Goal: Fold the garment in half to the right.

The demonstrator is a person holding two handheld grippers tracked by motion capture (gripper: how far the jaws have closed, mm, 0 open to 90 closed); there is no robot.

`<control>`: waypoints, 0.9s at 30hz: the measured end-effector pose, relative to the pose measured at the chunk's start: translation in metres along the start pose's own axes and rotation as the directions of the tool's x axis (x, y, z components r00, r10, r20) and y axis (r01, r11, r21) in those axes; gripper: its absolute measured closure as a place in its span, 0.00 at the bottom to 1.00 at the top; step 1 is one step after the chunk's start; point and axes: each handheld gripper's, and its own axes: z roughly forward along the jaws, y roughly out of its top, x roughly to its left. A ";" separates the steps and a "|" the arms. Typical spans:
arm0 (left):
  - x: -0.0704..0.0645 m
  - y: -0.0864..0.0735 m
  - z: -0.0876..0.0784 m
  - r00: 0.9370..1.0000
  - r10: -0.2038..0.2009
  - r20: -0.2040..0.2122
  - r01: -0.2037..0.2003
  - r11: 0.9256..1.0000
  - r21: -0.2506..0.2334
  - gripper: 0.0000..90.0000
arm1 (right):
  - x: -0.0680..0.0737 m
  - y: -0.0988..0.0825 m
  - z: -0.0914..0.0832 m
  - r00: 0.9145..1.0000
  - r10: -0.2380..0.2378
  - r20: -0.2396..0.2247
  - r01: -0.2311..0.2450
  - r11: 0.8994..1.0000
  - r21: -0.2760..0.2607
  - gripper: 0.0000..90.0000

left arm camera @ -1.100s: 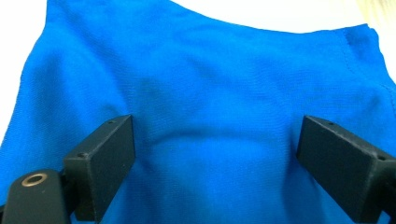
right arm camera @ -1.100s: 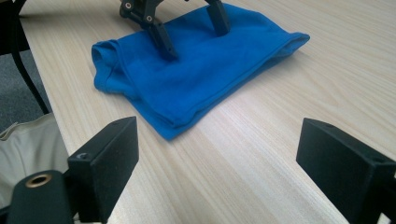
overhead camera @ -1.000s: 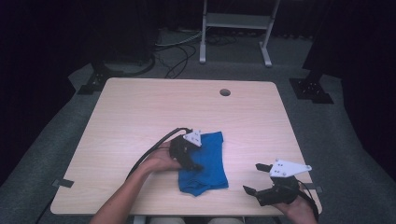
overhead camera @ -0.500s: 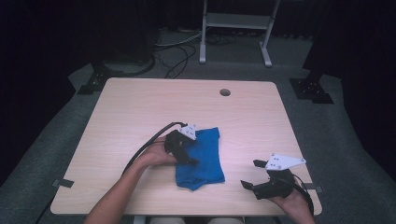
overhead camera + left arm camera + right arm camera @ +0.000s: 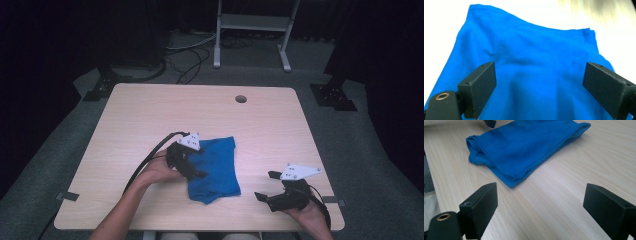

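Two tools work over a pale wooden counter (image 5: 150,120) that carries one folded blue cloth (image 5: 216,167). The cloth lies toward the near edge, a little left of the middle, folded into a rough rectangle with its layered edges showing on the near right side in the right gripper view (image 5: 524,147). The left tool (image 5: 192,170) sits at the cloth's left edge; its jaws stand wide apart, and in the left gripper view the blue fabric (image 5: 529,62) spreads beneath and between them without being pinched. The right tool (image 5: 267,187) is at the near right corner of the counter, well apart from the cloth, held in a hand (image 5: 307,215). Its jaws also stand wide apart with bare wood between them, pointing toward the cloth's near corner.
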 end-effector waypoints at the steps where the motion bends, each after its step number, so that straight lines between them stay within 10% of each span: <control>1: -0.003 0.000 -0.003 1.000 -0.005 -0.002 0.005 1.000 -0.007 0.13 | 0.000 0.000 -0.001 1.000 0.000 0.002 0.000 1.000 -0.004 0.14; 13: -0.021 -0.004 -0.011 0.999 -0.004 -0.040 0.003 1.000 -0.024 0.13 | -0.002 -0.003 0.001 1.000 0.030 0.008 -0.030 0.998 -0.057 0.14; 27: 0.024 -0.002 0.018 0.999 -0.045 -0.028 0.046 0.999 0.005 0.13 | 0.017 0.054 0.085 0.987 -0.081 -0.136 0.087 0.995 0.039 0.14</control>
